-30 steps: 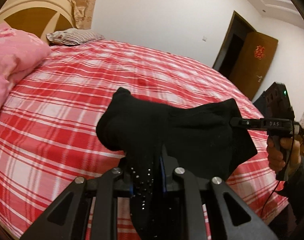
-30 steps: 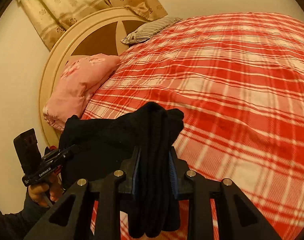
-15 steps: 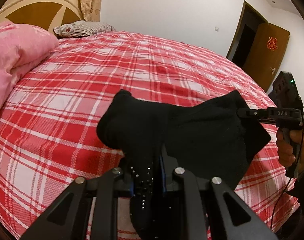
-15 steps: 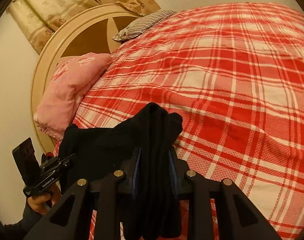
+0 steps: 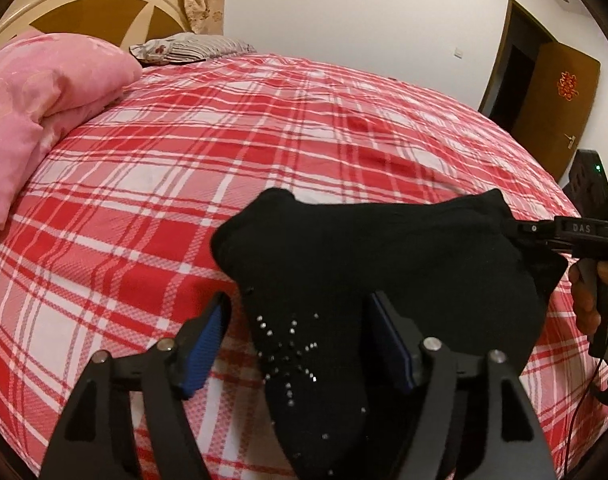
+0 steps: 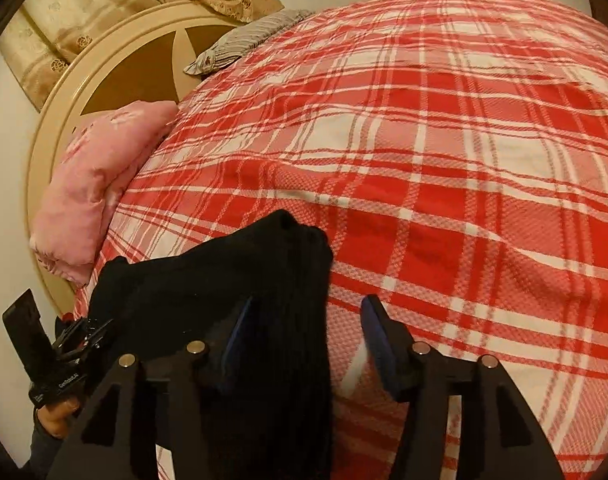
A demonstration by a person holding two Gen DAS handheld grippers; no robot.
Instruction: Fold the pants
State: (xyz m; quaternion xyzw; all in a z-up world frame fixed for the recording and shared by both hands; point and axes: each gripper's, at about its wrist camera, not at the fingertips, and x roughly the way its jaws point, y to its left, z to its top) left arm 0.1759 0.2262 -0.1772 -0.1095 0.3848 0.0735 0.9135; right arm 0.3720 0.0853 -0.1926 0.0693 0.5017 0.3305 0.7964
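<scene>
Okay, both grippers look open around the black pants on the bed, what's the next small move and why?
Probably draw both grippers straight back, clear of the cloth. The left gripper and right gripper both stand open, blue pads apart, and the black pants lie bunched on the plaid bedspread with fabric between the fingers. Backing out level should avoid dragging the fold.

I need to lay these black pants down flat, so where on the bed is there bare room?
The plaid bedspread lies bare from just beyond the black pants up to the striped pillow, and across toward the door side. It is crowded along the headboard edge, where the pink quilt is bunched.
</scene>
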